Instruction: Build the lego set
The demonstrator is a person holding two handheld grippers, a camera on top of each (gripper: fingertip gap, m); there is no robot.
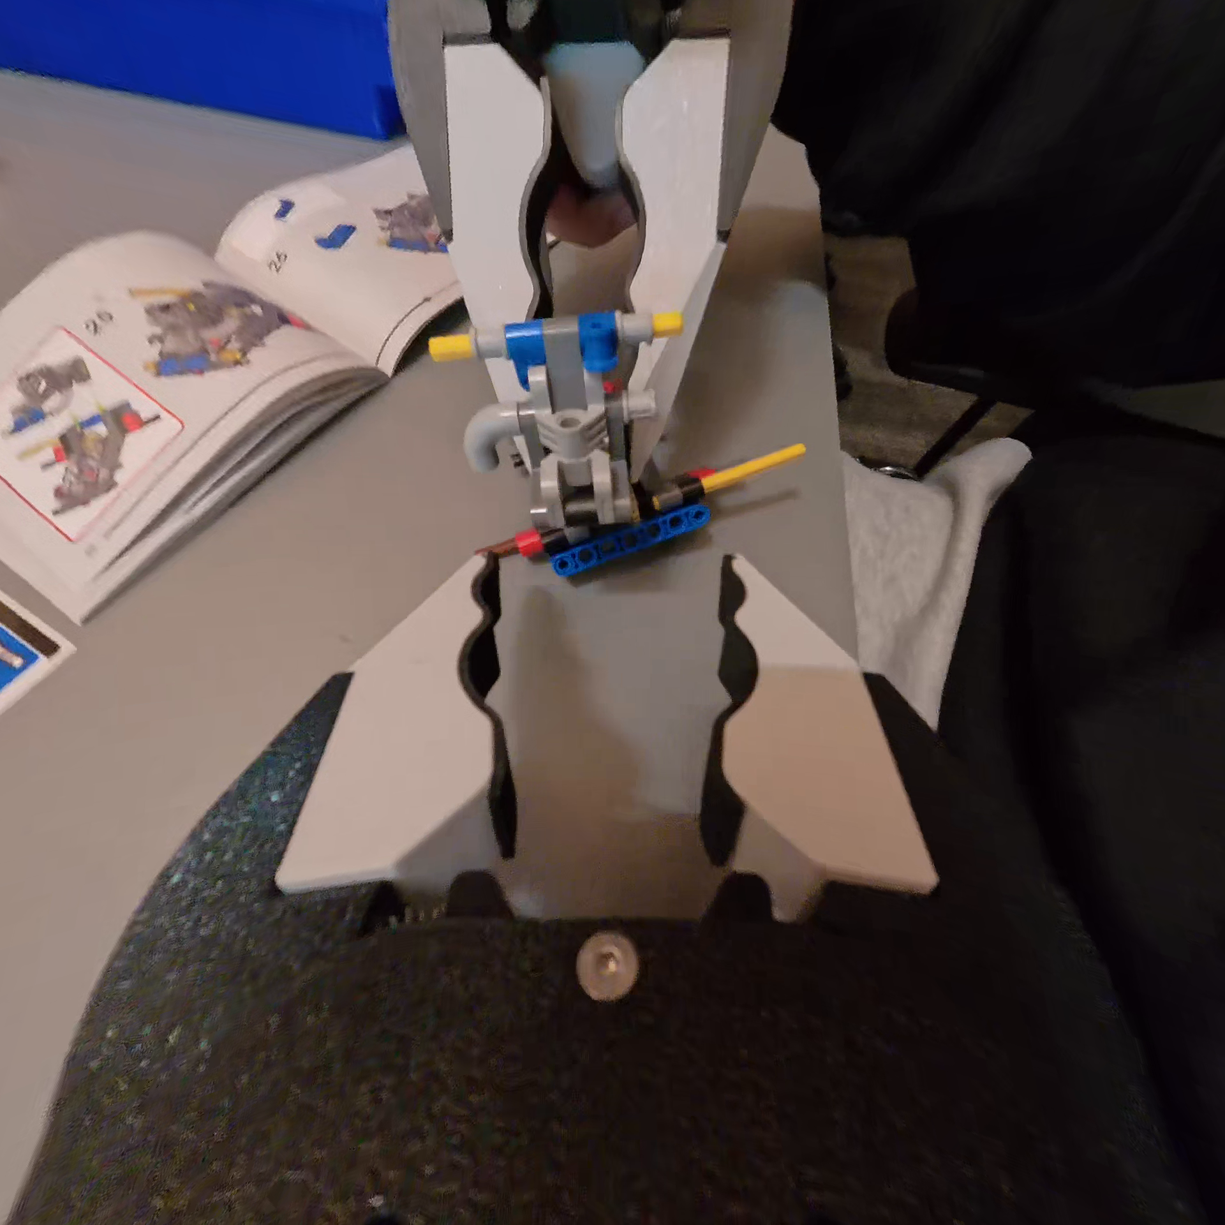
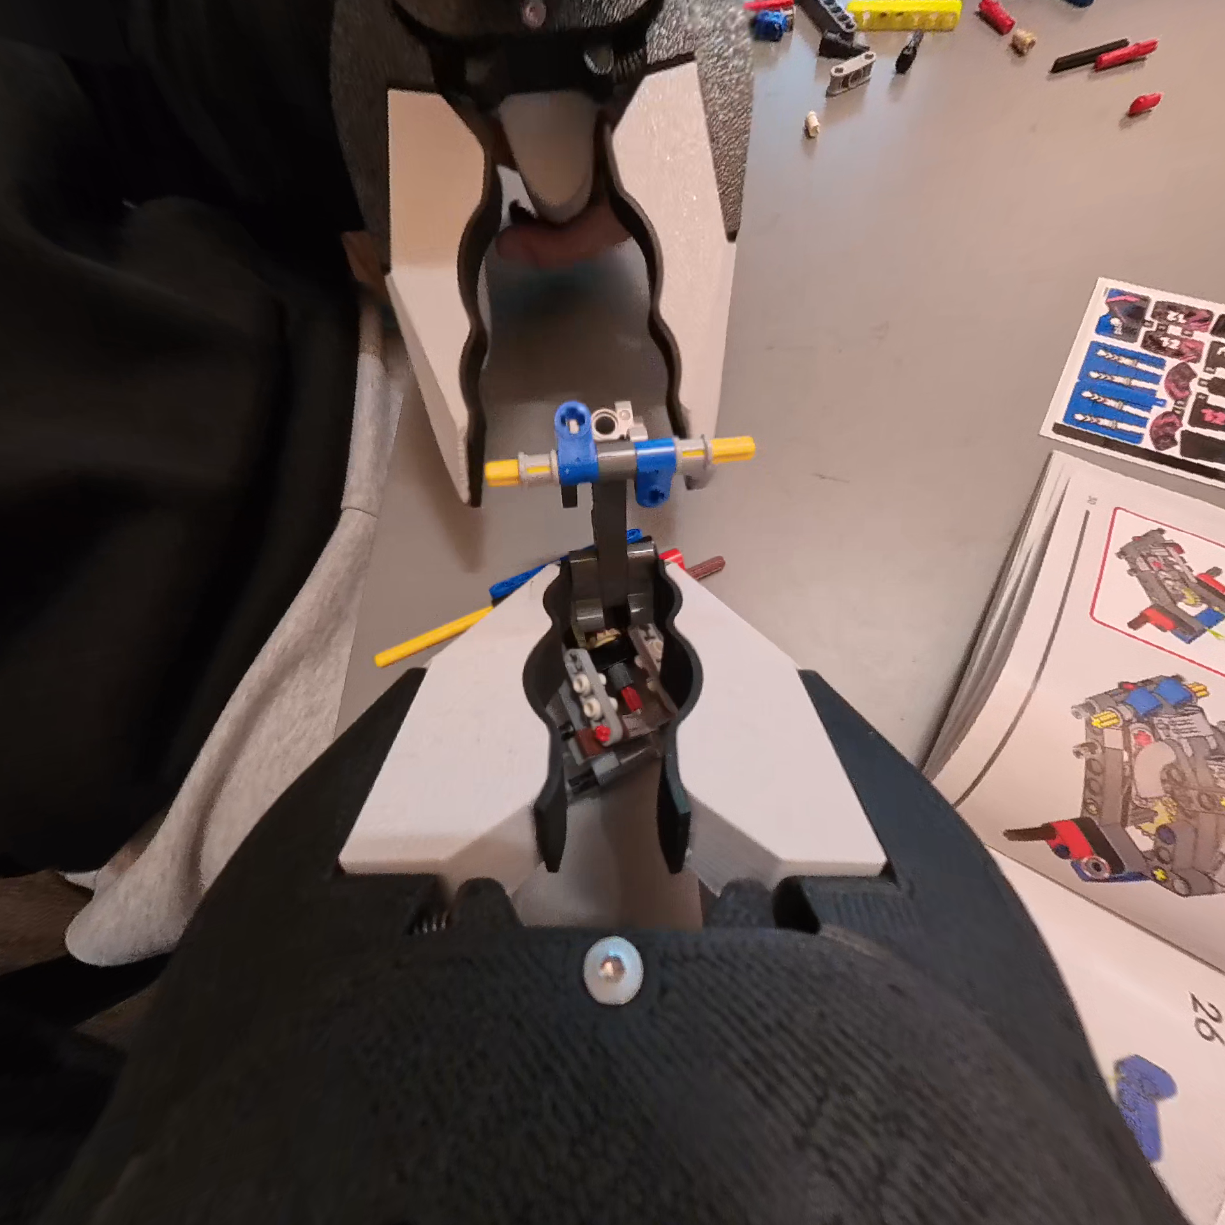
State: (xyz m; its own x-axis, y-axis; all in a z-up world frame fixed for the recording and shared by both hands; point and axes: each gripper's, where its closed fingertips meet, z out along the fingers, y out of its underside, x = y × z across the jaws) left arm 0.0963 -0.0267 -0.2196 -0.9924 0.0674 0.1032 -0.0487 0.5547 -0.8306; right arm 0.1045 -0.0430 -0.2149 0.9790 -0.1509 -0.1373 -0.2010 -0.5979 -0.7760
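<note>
I am holding the model [image 2: 610, 663] in my right gripper [image 2: 613, 583]; its fingers are clenched on the dark grey body, and in the right wrist view the model is filling the gap between them, just above centre. My left gripper [image 1: 606, 563] is facing it from the other side, released, its fingers spread wide with nothing between them; in the left wrist view the model is hanging just past the tips, toward 12 o'clock.

A crossbar [image 2: 620, 457] with blue connectors and yellow ends is sticking out at the top of a thin grey stalk; a blue beam [image 1: 630, 543] and a long yellow axle [image 1: 756, 467] are jutting from the bottom. The model is hovering above the grey table [image 1: 331, 530], near its edge.

I am judging it light and rigid in each part, yet fragile at the joints; the smooth plastic is likely slippery, and the stalk, axle and crossbar could twist or pop loose under side load. I would be taking hold on the thick grey body, never on the thin rods.

An open booklet [image 2: 1094, 696] is lying at 3 o'clock in the right view, a sticker sheet [image 2: 1153, 378] at 2 o'clock, loose parts [image 2: 895, 13] at 1 o'clock.
</note>
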